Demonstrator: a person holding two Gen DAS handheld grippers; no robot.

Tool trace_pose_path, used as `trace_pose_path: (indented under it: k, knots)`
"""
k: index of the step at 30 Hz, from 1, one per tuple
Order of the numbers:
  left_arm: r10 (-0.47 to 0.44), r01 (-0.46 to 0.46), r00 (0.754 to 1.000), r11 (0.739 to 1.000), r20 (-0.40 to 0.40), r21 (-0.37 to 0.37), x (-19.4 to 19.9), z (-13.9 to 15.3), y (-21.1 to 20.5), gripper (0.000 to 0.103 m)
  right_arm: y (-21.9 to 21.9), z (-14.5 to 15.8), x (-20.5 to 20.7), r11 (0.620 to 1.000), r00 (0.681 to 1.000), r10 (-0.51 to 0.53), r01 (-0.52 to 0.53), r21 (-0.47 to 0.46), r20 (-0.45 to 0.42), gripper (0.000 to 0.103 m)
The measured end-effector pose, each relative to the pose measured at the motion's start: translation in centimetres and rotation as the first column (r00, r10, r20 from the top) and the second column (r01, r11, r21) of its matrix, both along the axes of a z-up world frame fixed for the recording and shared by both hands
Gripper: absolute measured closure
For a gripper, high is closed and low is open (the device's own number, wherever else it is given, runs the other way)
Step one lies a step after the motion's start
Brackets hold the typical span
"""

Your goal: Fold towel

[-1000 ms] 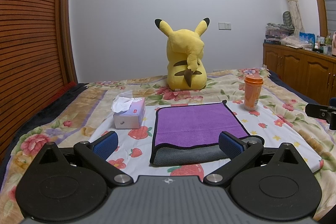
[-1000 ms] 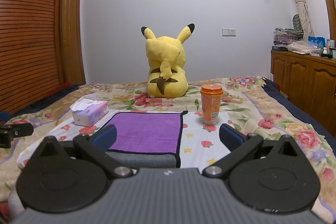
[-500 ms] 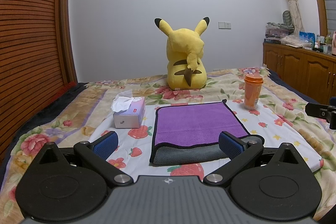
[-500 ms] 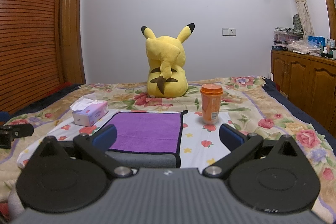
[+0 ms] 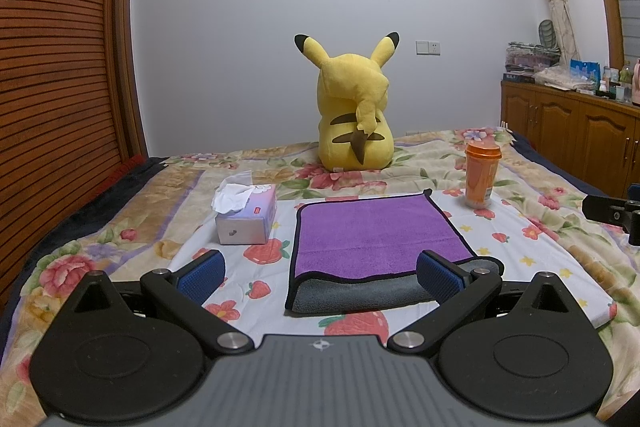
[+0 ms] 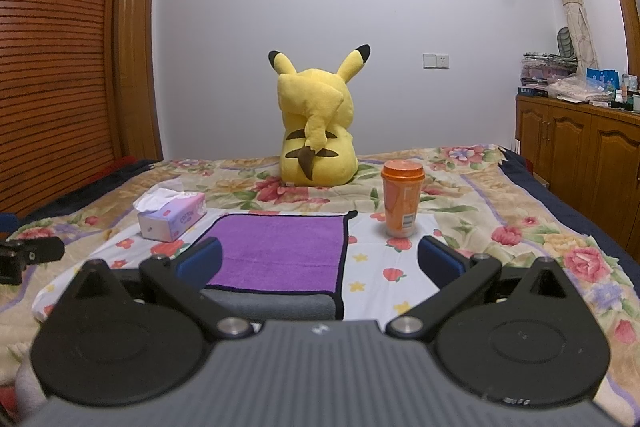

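The left gripper [image 5: 321,273] and right gripper [image 6: 320,261] hover spread and empty at the near edge of the towel [image 5: 374,233], which lies folded on the bed [image 5: 540,251], probably lined up for another fold.

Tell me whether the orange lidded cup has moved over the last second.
No. In the right wrist view the orange lidded cup stands just right of the purple towel's far corner, same as before, with the yellow plush toy behind-left.
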State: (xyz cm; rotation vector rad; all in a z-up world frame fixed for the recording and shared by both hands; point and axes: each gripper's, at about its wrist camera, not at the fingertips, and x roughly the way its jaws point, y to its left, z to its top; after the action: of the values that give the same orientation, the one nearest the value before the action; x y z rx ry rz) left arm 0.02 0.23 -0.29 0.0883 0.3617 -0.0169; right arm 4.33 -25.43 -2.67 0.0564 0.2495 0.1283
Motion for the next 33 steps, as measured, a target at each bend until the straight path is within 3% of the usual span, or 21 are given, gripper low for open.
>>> trace_pose_path:
  k: [12, 23, 33]
  knots:
    - [0.006, -0.006, 1.0, 1.0, -0.004, 0.0, 0.1, -0.2, 0.5, 0.0, -0.2, -0.2, 0.3, 1.0, 1.0, 0.001, -0.001, 0.001, -0.002, 0.0]
    - [0.017, -0.018, 0.995, 1.0, -0.093, -0.011, 1.6, -1.3, 0.4, 0.0, 0.3, -0.4, 1.1, 1.0, 0.999, 0.002, -0.002, 0.005, -0.045, 0.0]
    - [0.006, -0.006, 0.992, 1.0, -0.124, -0.002, 3.1, -1.4, 0.5, 0.0, 0.3, -0.8, 2.3, 1.0, 0.998, 0.0, 0.0, -0.007, -0.066, 0.0]
